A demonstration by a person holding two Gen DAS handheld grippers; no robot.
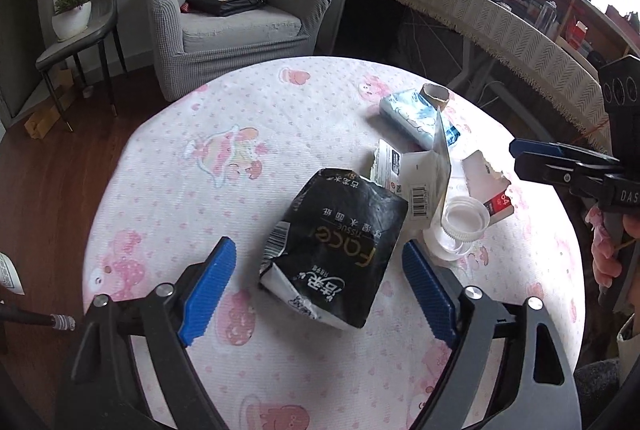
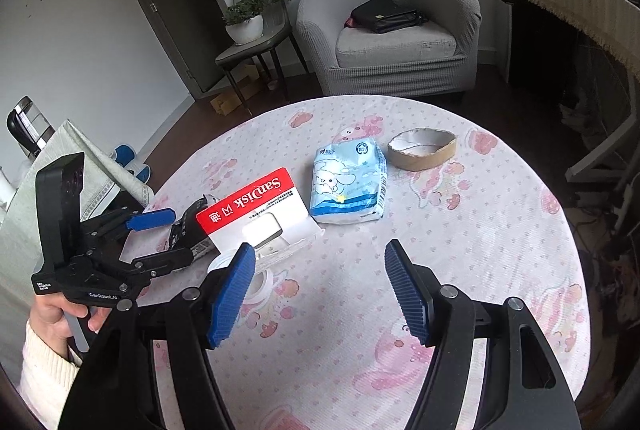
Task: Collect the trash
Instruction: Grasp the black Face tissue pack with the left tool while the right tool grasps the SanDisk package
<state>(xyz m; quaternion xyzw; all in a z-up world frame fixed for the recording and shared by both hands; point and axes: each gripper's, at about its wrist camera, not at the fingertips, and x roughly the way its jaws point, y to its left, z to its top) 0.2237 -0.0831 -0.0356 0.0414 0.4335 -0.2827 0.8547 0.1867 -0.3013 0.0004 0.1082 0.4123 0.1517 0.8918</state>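
Observation:
A black tissue wrapper (image 1: 340, 250) lies on the round pink-patterned table (image 1: 200, 190), between the open fingers of my left gripper (image 1: 316, 282), which hovers just above it. Behind it lie a torn red-and-white SanDisk card package (image 2: 256, 210), a white plastic lid (image 1: 464, 220), a light blue tissue pack (image 2: 348, 186) and a cardboard tape ring (image 2: 422, 148). My right gripper (image 2: 320, 290) is open and empty above the table, near the lid and card package. It also shows in the left wrist view (image 1: 524, 154) at the right edge.
A grey armchair (image 1: 232, 18) with a black bag stands beyond the table. A chair with a potted plant (image 1: 76, 14) is at the left. A long cloth-covered desk (image 1: 500, 14) runs along the right. The table's edge drops to a wooden floor.

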